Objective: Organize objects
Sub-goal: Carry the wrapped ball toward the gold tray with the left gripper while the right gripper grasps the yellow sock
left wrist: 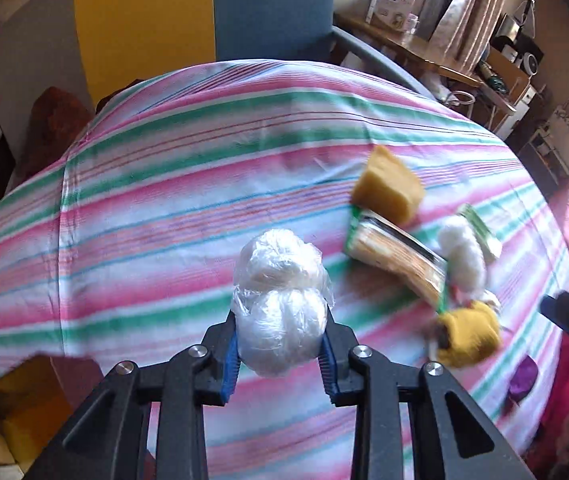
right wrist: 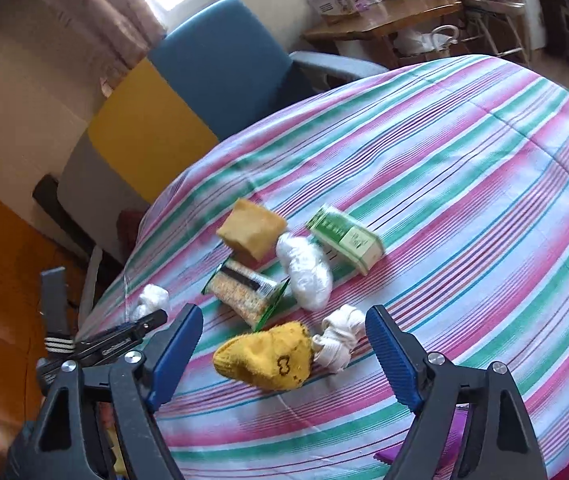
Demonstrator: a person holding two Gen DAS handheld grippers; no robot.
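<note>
Left gripper [left wrist: 280,354] jaws clamp plastic-wrapped bundle [left wrist: 280,304]; striped cloth [left wrist: 164,220] below

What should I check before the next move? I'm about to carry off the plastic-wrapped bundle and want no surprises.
1. Left gripper closed on the plastic-wrapped bundle: ok, blue pads press both its sides.
2. Bundle seated deep between the pads: not ok, most of it sticks out past them.
3. Right gripper free: ok, open and holding nothing.
4. Yellow sock clear of the right gripper: cannot tell, it lies between the open pads.
5. Drop-off spot: cannot tell, no container identified.
</note>
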